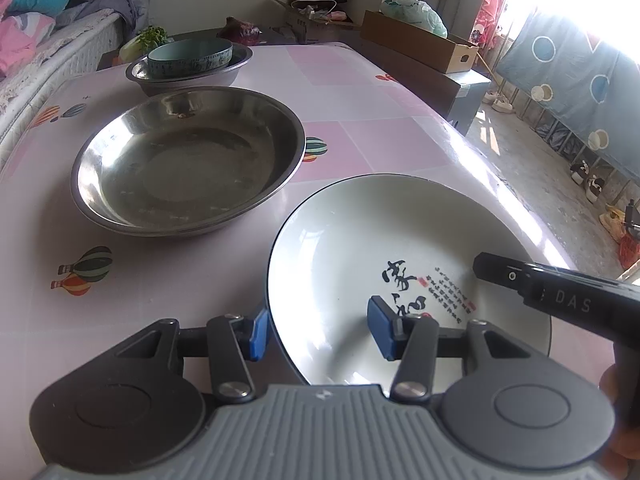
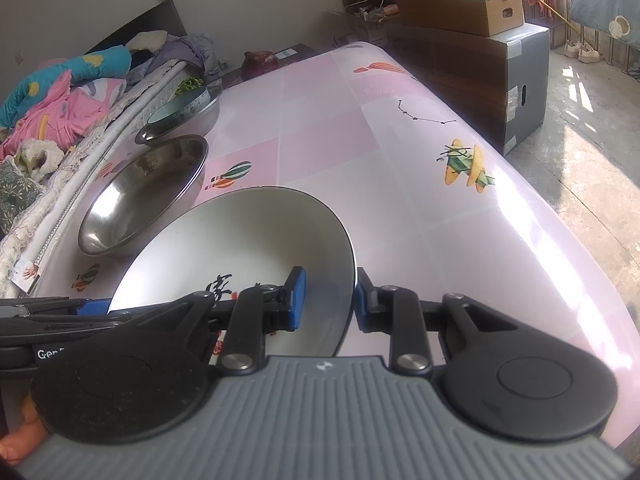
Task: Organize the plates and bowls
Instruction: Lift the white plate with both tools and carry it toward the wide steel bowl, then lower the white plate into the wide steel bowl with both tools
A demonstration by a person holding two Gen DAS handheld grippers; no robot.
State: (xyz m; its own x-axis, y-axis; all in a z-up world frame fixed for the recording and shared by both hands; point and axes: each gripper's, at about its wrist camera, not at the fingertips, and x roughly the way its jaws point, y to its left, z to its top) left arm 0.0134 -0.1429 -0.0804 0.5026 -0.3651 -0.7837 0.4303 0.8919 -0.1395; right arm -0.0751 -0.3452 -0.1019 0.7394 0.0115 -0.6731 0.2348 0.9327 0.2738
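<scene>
Pink tablecloth [image 1: 360, 92] under white plate [image 1: 360, 248], face up, rim between both grippers' parted jaws, ungripped.

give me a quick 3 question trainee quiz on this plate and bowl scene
1. True or false: the teal bowl sits inside a steel bowl.
2. Which dish do both hand-held grippers straddle? A) big steel bowl B) white plate C) teal bowl
3. Fill in: the left hand-held gripper has one pad outside the plate's rim and one ____ it.

Key: 1 true. 2 B; the right hand-held gripper also straddles its rim, jaws apart. 3 inside.
</scene>
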